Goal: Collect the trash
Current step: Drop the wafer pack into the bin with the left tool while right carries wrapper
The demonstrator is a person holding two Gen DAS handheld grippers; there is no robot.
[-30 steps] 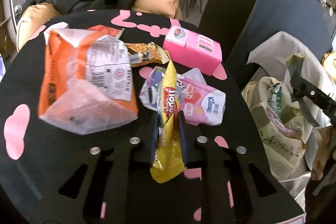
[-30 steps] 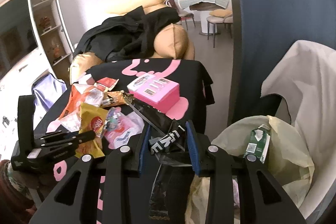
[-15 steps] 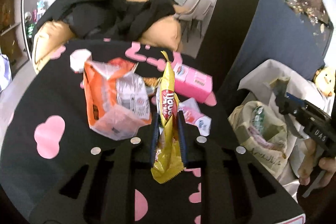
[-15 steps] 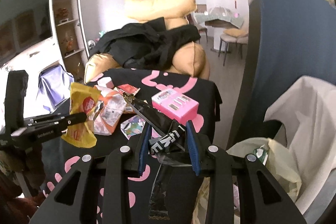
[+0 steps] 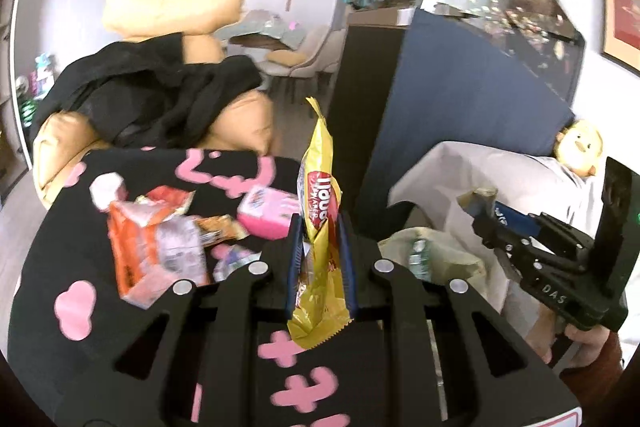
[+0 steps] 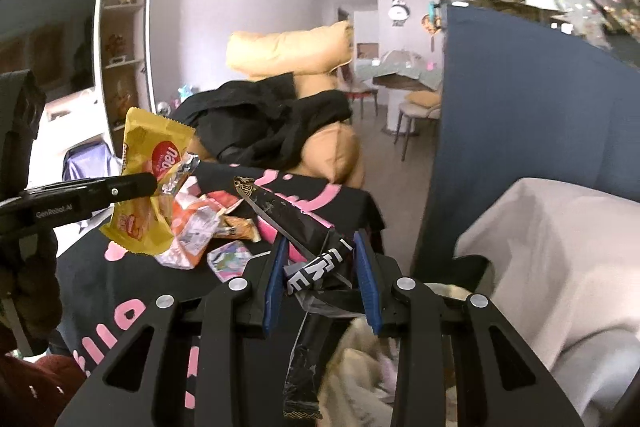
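Note:
My left gripper [image 5: 320,247] is shut on a yellow wafer wrapper [image 5: 320,211] and holds it upright above the black table [image 5: 52,239]. It also shows in the right wrist view [image 6: 152,171]. My right gripper [image 6: 320,267] is shut on a long black wrapper [image 6: 296,223], near the table's right edge and over the trash bag [image 5: 436,255]. On the table lie an orange snack bag [image 5: 156,247], a pink box [image 5: 268,211] and smaller wrappers [image 5: 228,263].
The beige trash bag [image 6: 360,379] sits right of the table beside a white cloth [image 6: 560,259]. A dark blue panel [image 5: 440,99] stands behind. A tan sofa with black clothing [image 5: 160,95] is beyond the table.
Both grippers have risen with their wrappers. The left one has swung right towards the trash bag, so the table trash now sits lower and to the left.

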